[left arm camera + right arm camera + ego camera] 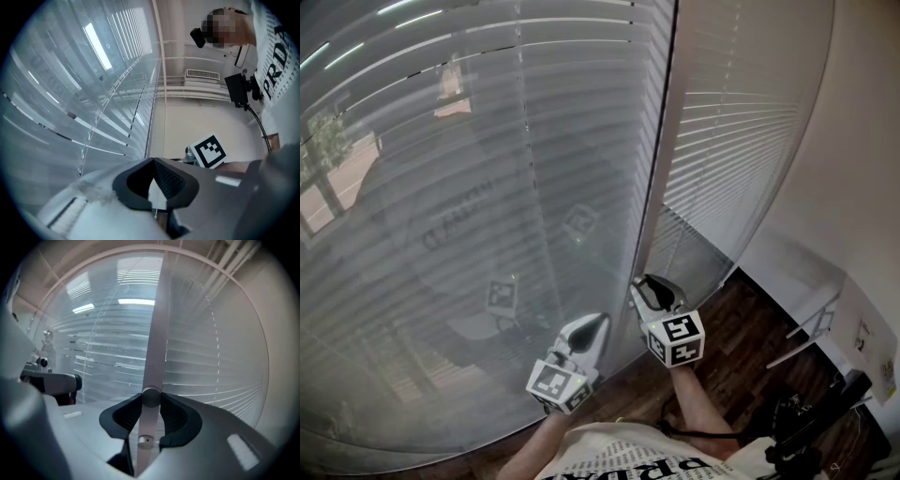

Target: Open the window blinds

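- Twisting the tilt wand [158, 324] is our step, we judge: the right gripper [151, 401] is clamped on its lower end, between the two window blinds [487, 187].
- We should roll the wand about its own axis, never dragging it sideways.
- Our left gripper [153, 161] hangs just left, tips together; a thin cord [155, 213] shows beneath them, and we cannot tell whether it is pinched.
- We see no containers.
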`<state>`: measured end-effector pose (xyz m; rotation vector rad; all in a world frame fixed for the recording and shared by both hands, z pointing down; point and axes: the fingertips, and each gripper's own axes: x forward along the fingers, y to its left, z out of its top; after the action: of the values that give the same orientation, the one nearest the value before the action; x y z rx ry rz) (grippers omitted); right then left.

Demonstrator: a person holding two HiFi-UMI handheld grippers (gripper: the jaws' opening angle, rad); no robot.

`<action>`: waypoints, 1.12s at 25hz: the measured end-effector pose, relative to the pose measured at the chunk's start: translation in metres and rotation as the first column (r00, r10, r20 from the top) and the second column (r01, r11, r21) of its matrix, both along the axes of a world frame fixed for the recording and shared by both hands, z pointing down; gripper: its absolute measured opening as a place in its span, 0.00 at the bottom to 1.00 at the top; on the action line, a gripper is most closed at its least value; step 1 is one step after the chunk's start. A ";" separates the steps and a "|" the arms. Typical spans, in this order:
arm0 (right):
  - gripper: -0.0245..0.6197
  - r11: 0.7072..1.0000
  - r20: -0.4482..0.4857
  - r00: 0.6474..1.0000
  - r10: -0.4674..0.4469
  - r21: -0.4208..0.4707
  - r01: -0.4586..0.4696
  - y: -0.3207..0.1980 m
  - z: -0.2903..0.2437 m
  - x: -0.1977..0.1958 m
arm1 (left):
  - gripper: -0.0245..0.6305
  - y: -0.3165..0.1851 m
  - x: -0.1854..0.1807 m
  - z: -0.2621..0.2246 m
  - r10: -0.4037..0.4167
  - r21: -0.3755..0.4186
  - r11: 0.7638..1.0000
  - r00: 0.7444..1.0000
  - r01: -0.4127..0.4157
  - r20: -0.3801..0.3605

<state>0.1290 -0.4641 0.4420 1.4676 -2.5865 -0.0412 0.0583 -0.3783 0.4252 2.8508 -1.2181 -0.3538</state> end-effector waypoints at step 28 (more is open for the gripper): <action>0.23 0.999 0.038 0.998 -0.041 0.013 0.041 0.005 -0.003 0.002 | 0.03 0.009 -0.002 0.001 -0.005 -0.009 1.000 1.000 0.005 0.019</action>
<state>0.1308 -0.4594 0.4393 1.4331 -2.6516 -0.0344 0.0567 -0.3689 0.4258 2.8504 -1.2269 -0.3217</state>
